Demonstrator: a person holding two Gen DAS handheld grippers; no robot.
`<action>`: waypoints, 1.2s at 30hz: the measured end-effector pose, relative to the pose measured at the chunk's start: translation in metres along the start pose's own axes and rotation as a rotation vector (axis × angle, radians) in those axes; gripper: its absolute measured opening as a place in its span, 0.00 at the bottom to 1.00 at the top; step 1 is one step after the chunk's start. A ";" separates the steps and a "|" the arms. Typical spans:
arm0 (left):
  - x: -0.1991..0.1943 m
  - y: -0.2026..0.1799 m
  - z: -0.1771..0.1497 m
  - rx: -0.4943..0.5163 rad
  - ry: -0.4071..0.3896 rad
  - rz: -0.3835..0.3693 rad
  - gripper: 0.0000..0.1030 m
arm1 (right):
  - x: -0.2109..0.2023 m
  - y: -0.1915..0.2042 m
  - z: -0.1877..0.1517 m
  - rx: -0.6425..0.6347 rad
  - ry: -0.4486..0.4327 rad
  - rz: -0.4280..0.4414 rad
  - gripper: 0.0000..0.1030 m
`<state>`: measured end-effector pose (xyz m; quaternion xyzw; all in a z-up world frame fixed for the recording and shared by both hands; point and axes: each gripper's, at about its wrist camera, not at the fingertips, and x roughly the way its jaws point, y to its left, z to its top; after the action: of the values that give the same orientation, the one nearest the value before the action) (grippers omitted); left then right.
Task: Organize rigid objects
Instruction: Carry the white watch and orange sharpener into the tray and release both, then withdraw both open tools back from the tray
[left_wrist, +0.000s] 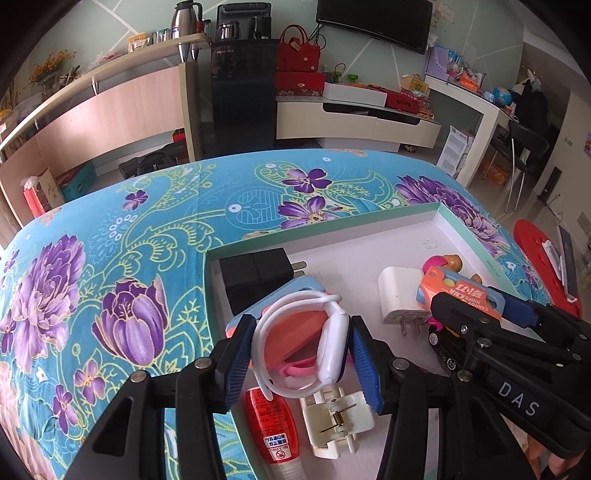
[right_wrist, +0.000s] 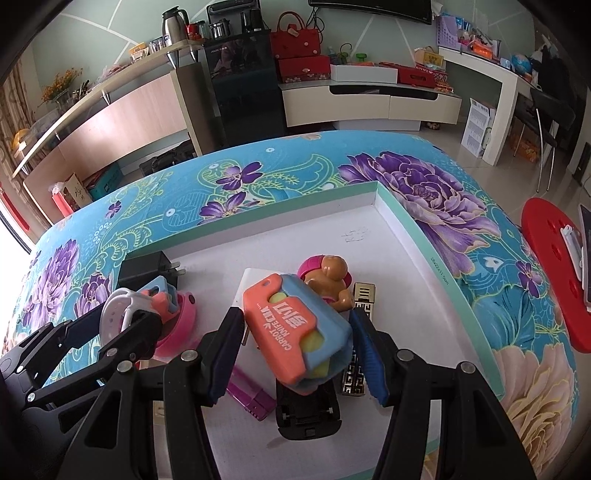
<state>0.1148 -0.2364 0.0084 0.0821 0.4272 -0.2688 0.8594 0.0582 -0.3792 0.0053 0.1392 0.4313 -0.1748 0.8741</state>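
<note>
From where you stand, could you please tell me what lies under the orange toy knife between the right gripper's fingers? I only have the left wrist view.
Observer: A black toy car lies directly beneath the carrot knife, lengthwise toward the camera.
Operator: Thank you. Is anything hidden on its right?
Observer: Yes, a gold patterned block lies beside the car, next to the brown figurine.
Operator: And on the other side?
Observer: A flat purple item lies below the left finger of the right gripper.
</note>
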 end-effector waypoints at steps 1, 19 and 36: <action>-0.001 0.001 0.000 -0.002 0.001 -0.001 0.54 | 0.000 0.000 0.000 -0.002 -0.001 0.000 0.59; -0.026 0.028 0.006 -0.069 -0.037 0.028 0.66 | -0.011 0.010 0.004 -0.048 -0.021 -0.010 0.59; -0.020 0.082 -0.004 -0.231 0.014 0.201 0.86 | -0.006 0.011 0.005 -0.053 -0.011 -0.022 0.76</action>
<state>0.1452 -0.1581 0.0143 0.0269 0.4509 -0.1300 0.8826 0.0625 -0.3702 0.0142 0.1106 0.4325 -0.1736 0.8778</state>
